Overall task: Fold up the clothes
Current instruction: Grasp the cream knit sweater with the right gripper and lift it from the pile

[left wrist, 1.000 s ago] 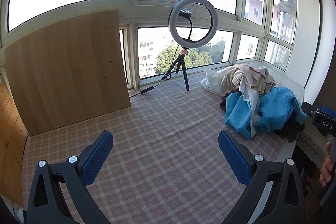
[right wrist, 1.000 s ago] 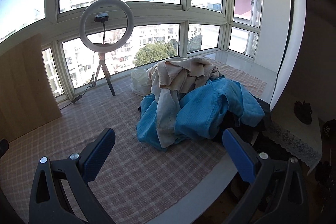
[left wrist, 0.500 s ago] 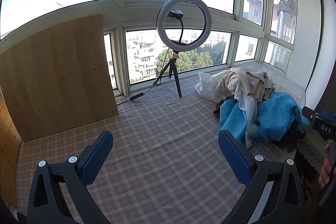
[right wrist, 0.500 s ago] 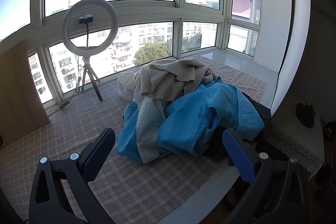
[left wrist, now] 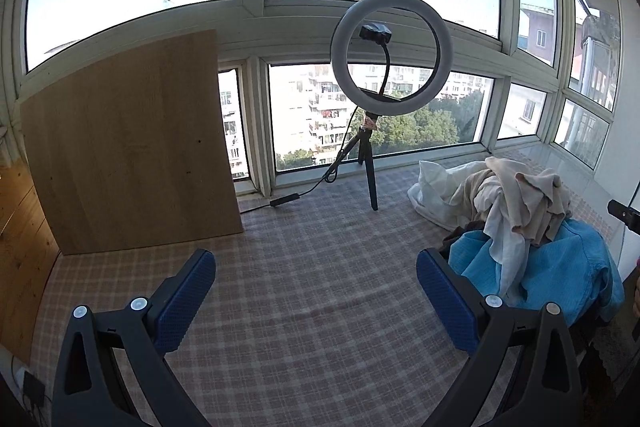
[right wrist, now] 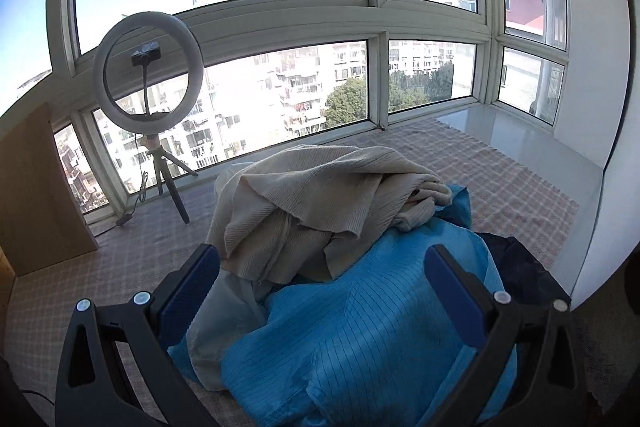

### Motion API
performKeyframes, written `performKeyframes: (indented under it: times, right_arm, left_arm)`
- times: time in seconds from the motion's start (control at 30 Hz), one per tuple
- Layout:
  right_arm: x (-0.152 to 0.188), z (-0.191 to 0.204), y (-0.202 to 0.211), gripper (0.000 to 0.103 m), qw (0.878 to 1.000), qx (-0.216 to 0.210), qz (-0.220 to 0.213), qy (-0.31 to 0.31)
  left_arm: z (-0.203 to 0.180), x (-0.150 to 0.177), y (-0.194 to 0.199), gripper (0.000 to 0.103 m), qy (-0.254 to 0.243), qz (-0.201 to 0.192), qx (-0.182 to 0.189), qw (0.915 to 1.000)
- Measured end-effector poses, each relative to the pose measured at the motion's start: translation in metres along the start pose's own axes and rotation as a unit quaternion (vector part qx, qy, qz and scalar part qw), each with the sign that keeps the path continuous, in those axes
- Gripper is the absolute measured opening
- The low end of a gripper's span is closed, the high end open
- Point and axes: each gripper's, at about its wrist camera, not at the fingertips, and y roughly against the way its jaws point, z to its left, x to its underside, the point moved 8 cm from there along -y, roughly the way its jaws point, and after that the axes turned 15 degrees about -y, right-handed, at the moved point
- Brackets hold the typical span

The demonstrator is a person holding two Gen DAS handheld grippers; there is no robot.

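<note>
A heap of clothes lies on the checked cloth [left wrist: 304, 267]. In it a beige ribbed knit [right wrist: 320, 203] rests on top of a blue striped garment [right wrist: 360, 339], with white fabric [left wrist: 436, 187] behind and a dark piece [right wrist: 516, 263] at the right. My right gripper [right wrist: 322, 279] is open and hangs just over the heap, its blue pads either side of the blue garment and the knit's lower edge. My left gripper [left wrist: 316, 291] is open above bare cloth, with the heap [left wrist: 532, 239] to its right.
A ring light on a tripod [left wrist: 390, 67] stands by the window, its cable [left wrist: 304, 193] trailing left. A wooden board [left wrist: 128, 147] leans against the window frame at the left. The white sill [right wrist: 516, 131] runs along the far right.
My right gripper has come forward and down onto the heap, which now fills its view. My left gripper has swung left, shifting the heap toward the right edge of its view.
</note>
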Motion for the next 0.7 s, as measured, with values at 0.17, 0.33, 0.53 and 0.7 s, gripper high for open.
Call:
performKeyframes:
  times: [0.17,0.33,0.53,0.7]
  right_arm:
    - [-0.029,0.004,-0.105,0.103,0.997,0.006,0.076,-0.008]
    - [-0.060,-0.016,-0.199,0.103,0.987,0.061,0.139,-0.059]
    - [-0.052,-0.039,-0.242,0.078,0.964,0.020,0.204,-0.170]
    - [-0.080,-0.035,-0.206,0.013,0.962,-0.080,0.146,-0.214]
  left_arm:
    - [0.007,0.005,-0.001,0.101,0.004,0.022,-0.040,0.9990]
    - [0.036,0.009,0.005,0.101,0.004,0.042,-0.094,0.9947]
    - [0.066,0.017,0.003,0.101,0.025,0.056,-0.130,0.9897]
    - [0.075,0.024,-0.006,0.101,0.022,0.063,-0.131,0.9891]
